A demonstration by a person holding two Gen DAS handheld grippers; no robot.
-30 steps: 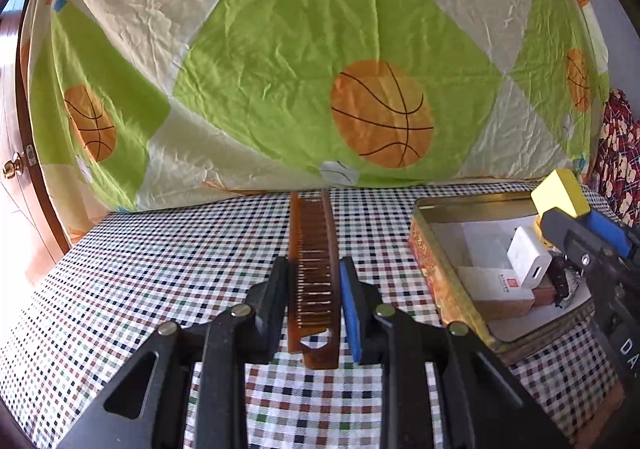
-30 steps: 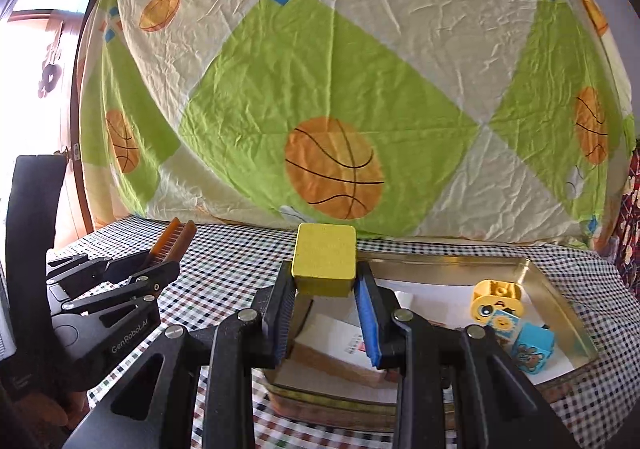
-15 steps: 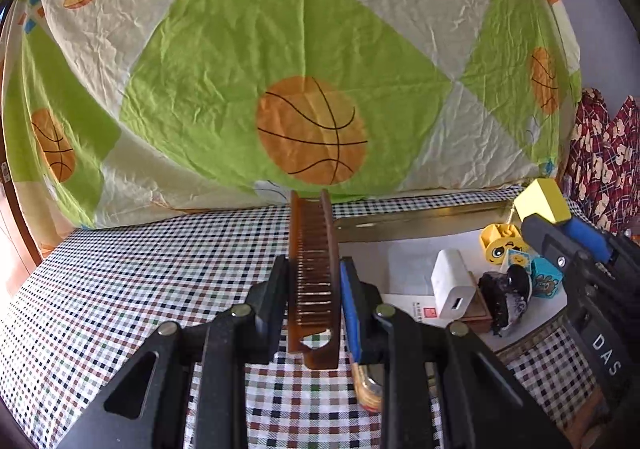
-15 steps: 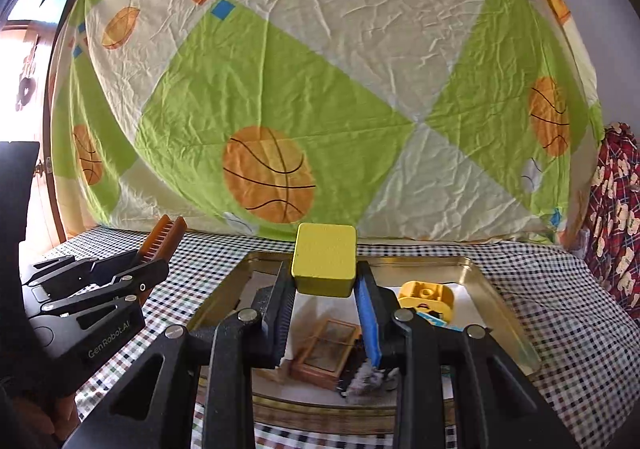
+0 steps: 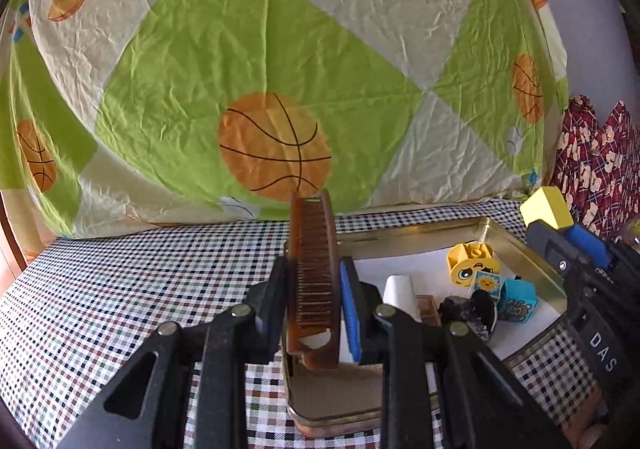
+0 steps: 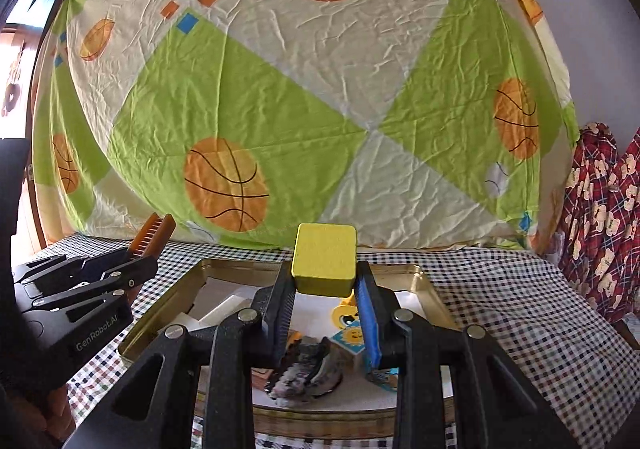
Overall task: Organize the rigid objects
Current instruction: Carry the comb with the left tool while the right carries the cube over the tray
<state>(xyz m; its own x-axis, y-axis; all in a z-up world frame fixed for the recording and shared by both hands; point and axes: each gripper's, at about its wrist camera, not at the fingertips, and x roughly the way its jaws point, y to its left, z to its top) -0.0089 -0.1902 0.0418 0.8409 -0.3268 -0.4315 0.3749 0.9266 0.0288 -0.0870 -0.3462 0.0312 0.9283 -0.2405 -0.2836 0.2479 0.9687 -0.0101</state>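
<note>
My left gripper is shut on a brown comb that stands on edge between its pads, above the left end of a gold tin tray. My right gripper is shut on a yellow block, held over the middle of the same tray. The right gripper with the yellow block shows at the right edge of the left wrist view. The left gripper with the comb shows at the left of the right wrist view.
The tray holds a yellow face brick, a blue bear brick, a white charger, a black hair clip and a small wooden box. A checked tablecloth covers the table. A basketball-print sheet hangs behind.
Both grippers moved to the right with their loads; the comb went from over the cloth to over the tray's left end, and the block from the tray's left part to its middle.
</note>
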